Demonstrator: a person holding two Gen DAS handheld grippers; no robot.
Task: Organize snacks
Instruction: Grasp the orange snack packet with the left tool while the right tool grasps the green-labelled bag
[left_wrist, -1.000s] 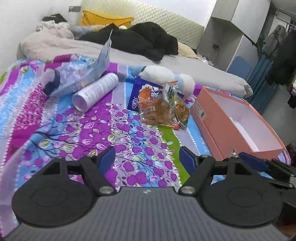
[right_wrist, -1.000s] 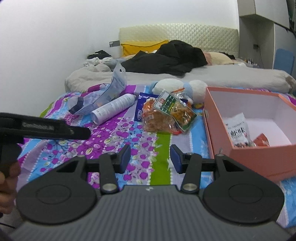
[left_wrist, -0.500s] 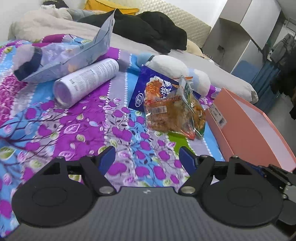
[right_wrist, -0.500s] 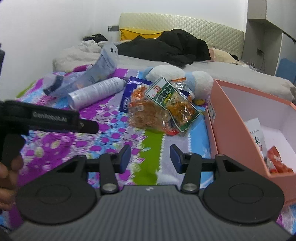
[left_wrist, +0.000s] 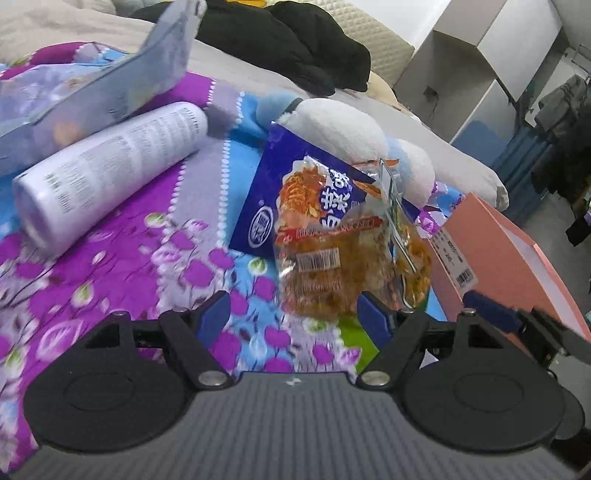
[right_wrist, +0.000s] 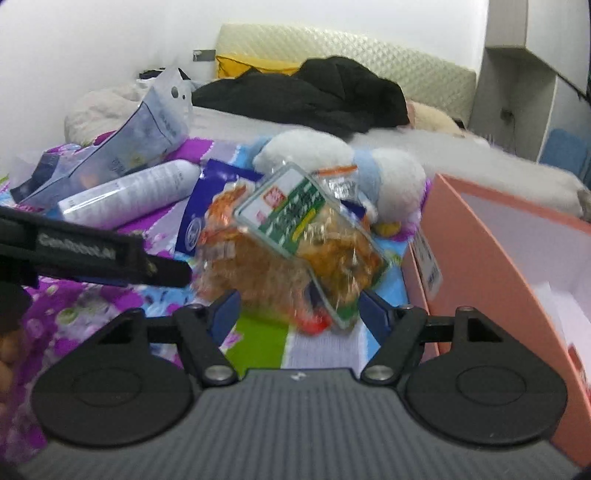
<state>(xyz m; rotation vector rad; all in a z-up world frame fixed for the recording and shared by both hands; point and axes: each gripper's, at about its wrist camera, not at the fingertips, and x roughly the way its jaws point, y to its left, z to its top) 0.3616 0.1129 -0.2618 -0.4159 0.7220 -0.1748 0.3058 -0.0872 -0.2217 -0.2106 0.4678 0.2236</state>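
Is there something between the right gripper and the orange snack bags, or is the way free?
Nothing visible blocks it. The right gripper is open, with the green-label snack bag directly ahead of its fingers; the pink box stands to the right.

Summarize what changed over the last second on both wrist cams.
Both grippers advanced toward the snack pile. The right gripper opened wider and now brackets the green-label snack bag; the left gripper nears the clear snack bag, open as before. Nothing gripped. Snack bags, white tube and pink box stayed put.
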